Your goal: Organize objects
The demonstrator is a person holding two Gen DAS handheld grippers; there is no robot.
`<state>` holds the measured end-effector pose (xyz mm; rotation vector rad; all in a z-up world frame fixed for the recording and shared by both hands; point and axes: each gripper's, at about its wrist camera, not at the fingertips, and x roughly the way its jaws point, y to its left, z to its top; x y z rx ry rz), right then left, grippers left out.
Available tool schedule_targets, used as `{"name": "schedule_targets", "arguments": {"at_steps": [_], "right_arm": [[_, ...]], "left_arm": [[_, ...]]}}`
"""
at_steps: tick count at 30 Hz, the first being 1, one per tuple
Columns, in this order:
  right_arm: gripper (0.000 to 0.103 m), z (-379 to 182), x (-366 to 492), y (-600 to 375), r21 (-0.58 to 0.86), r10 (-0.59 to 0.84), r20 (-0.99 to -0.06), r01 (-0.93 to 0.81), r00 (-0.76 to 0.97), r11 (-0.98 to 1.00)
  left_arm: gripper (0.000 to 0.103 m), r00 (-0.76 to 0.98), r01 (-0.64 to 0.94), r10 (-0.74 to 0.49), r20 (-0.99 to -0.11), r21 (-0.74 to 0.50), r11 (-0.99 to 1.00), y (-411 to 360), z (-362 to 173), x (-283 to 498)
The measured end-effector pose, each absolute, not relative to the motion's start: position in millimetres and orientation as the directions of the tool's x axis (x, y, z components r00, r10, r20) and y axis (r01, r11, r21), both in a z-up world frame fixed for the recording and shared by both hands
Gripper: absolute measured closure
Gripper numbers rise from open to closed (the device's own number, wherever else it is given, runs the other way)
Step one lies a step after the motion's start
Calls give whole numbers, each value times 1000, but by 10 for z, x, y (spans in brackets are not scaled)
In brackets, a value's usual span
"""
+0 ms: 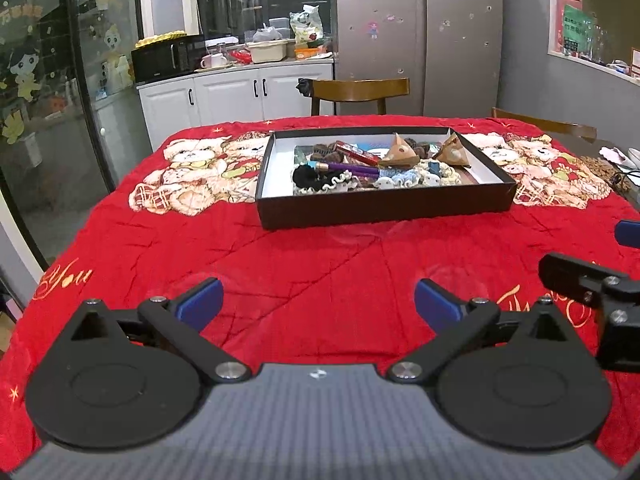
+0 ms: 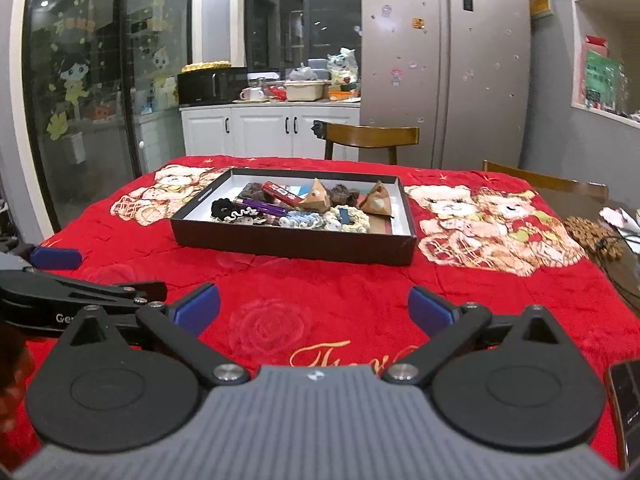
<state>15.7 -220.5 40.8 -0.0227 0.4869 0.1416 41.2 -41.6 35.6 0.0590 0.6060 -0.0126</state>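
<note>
A shallow black box with a white inside stands on the red bear-print blanket in the middle of the table; it also shows in the right wrist view. It holds a purple pen, a red bar, two brown triangular pouches, scrunchies and crochet pieces. My left gripper is open and empty, above the blanket in front of the box. My right gripper is open and empty, beside it to the right.
A wooden chair stands behind the table, another at the right. A woven brown mat and cables lie on the bare table at the right. A phone sits at the near right edge.
</note>
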Motion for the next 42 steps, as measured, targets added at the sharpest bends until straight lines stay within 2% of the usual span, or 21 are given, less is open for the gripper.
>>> {"name": "schedule_targets", "arguments": {"at_steps": [12,42], "right_arm": [[0,265,53,-2211,-7,70,-479,-84,875,996],[0,138,107,-2138,-46,48,-510,-83,859,995]], "left_arm": [[0,818,14,8,-575,34,999,-377,310,321],[0,793,68,-43,-607,18,998,-441,212,393]]}}
